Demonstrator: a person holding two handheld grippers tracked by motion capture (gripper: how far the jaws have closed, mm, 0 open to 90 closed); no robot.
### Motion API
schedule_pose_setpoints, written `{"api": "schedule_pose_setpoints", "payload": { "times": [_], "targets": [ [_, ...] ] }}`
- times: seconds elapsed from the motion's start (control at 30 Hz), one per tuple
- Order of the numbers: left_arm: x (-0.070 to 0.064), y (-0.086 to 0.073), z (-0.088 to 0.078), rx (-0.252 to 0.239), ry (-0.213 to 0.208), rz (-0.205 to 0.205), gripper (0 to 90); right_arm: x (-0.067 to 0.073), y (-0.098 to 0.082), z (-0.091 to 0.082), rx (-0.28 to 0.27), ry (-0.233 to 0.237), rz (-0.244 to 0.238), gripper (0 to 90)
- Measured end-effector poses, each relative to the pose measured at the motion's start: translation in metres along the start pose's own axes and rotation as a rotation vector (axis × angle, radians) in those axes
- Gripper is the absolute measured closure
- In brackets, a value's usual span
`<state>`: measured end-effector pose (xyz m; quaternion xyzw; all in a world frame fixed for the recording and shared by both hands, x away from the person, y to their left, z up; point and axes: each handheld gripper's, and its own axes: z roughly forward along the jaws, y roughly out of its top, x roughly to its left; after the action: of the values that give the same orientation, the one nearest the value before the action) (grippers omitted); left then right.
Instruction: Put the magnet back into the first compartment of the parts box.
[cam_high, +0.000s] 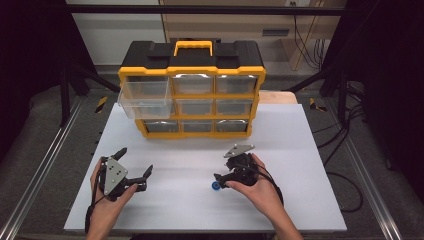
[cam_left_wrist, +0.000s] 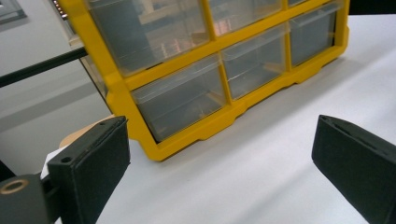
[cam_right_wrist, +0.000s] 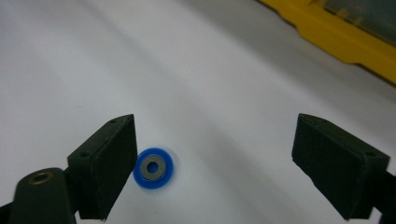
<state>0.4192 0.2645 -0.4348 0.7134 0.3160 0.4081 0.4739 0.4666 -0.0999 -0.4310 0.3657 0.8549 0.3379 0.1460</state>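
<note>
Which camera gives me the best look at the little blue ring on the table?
The right gripper view: the blue ring lies flat with its grey centre plain, just beside one jaw of the open right tool. The high view shows a small blue dot.

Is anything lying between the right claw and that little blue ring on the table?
Nothing visible. The blue ring lies flat on the white table, between the open jaws of the right claw, close beside one jaw.

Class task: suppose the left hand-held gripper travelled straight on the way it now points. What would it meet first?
Probably the yellow drawer cabinet, near its bottom-left clear drawer. The left hand-held gripper stands open with bare white table between it and the cabinet, though depth is uncertain.
</note>
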Motion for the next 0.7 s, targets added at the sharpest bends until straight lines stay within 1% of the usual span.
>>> {"api": "schedule_pose_setpoints", "payload": {
  "times": [0.03, 0.1, 0.2, 0.23, 0.27, 0.3, 0.4, 0.43, 0.47, 0.5, 0.53, 0.6, 0.63, 0.67, 0.7],
  "targets": [
    [0.002, -0.001, 0.0, -0.003, -0.001, -0.011, 3.8, 0.001, 0.0, 0.003, 0.005, 0.008, -0.004, 15.4],
    [0.004, -0.002, 0.001, -0.01, -0.001, -0.04, 3.6, 0.006, 0.0, 0.007, 0.041, 0.024, 0.004, 14.9],
    [0.006, -0.004, 0.003, -0.008, 0.001, -0.043, 3.6, 0.01, -0.003, 0.011, 0.065, 0.055, -0.009, 16.2],
    [0.006, -0.004, 0.004, -0.006, 0.001, -0.042, 3.6, 0.01, -0.004, 0.012, 0.064, 0.058, -0.006, 16.8],
    [0.006, -0.004, 0.005, -0.005, 0.002, -0.039, 3.6, 0.012, -0.004, 0.012, 0.076, 0.058, 0.003, 17.1],
    [0.006, -0.004, 0.006, -0.002, -0.001, -0.037, 3.6, 0.013, -0.004, 0.012, 0.081, 0.051, -0.008, 17.1],
    [0.006, -0.004, 0.008, -0.009, -0.003, -0.042, 3.4, 0.015, -0.004, 0.013, 0.082, 0.041, 0.007, 16.0],
    [0.006, -0.004, 0.01, -0.007, -0.002, -0.042, 3.3, 0.015, -0.005, 0.012, 0.086, 0.053, -0.011, 15.8],
    [0.005, -0.004, 0.011, -0.009, -0.004, -0.048, 3.2, 0.016, -0.005, 0.013, 0.09, 0.054, -0.002, 15.8],
    [0.005, -0.004, 0.013, -0.012, -0.007, -0.058, 3.2, 0.016, -0.005, 0.013, 0.097, 0.069, -0.009, 15.9],
    [0.005, -0.004, 0.014, -0.011, -0.01, -0.062, 3.2, 0.016, -0.006, 0.013, 0.094, 0.076, 0.002, 16.8],
    [0.004, -0.004, 0.016, -0.007, -0.016, -0.051, 3.2, 0.015, -0.006, 0.014, 0.093, 0.095, -0.012, 21.4],
    [0.003, -0.004, 0.017, -0.007, -0.021, -0.054, 3.2, 0.016, -0.006, 0.014, 0.102, 0.091, -0.004, 23.8],
    [0.003, -0.004, 0.018, 0.001, -0.022, -0.048, 3.2, 0.015, -0.007, 0.015, 0.113, 0.092, -0.009, 24.9],
    [0.002, -0.004, 0.019, 0.0, -0.025, -0.046, 3.2, 0.016, -0.007, 0.016, 0.12, 0.089, -0.002, 26.9]
  ]
}}
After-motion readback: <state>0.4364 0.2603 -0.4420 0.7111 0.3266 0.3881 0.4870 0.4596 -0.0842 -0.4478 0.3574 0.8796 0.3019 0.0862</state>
